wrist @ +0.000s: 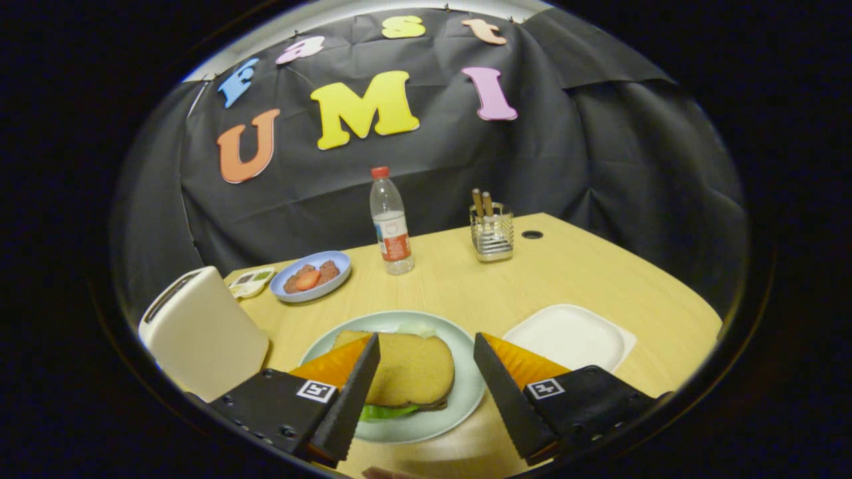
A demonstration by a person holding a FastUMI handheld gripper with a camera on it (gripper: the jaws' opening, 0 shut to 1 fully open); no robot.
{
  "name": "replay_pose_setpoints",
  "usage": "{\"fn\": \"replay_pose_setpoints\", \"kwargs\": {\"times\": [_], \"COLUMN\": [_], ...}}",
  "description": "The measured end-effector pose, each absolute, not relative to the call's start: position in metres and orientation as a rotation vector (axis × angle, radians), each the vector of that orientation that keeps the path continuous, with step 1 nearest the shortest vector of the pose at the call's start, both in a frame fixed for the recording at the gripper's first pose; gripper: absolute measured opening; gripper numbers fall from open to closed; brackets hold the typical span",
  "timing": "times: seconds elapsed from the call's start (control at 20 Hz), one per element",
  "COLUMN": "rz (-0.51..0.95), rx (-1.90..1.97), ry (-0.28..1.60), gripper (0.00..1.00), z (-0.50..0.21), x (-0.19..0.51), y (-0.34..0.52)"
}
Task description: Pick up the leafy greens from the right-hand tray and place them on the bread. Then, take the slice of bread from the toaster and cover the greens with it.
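The gripper (426, 372) hangs spread wide, holding nothing, its fingers straddling the top bread slice (413, 369), which covers the leafy greens (386, 412) on the green plate (466, 392).

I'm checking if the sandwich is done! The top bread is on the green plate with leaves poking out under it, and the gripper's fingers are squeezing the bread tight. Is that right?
Not quite. The gripper is not squeezing: its fingers stand open, one on each side of the top bread, not pressing it. The gripper view shows this. The bread does lie on the green plate, with leaves poking out underneath.
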State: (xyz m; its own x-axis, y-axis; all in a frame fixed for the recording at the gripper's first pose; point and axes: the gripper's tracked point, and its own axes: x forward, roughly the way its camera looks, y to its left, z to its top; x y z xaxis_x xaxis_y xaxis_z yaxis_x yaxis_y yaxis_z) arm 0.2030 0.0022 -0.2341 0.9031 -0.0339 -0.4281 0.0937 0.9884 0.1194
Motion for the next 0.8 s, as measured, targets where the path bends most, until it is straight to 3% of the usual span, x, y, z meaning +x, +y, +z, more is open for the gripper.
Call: {"fn": "replay_pose_setpoints", "kwargs": {"times": [0.05, 0.35, 0.8], "rz": [-0.07, -0.048, -0.045], "rx": [0.126, 0.077, 0.001], "ry": [0.418, 0.272, 0.109], "gripper": [0.91, 0.96, 0.96], "z": [-0.223, -0.145, -0.059], "x": [0.198, 0.147, 0.055], "y": [0.003, 0.023, 0.038]}}
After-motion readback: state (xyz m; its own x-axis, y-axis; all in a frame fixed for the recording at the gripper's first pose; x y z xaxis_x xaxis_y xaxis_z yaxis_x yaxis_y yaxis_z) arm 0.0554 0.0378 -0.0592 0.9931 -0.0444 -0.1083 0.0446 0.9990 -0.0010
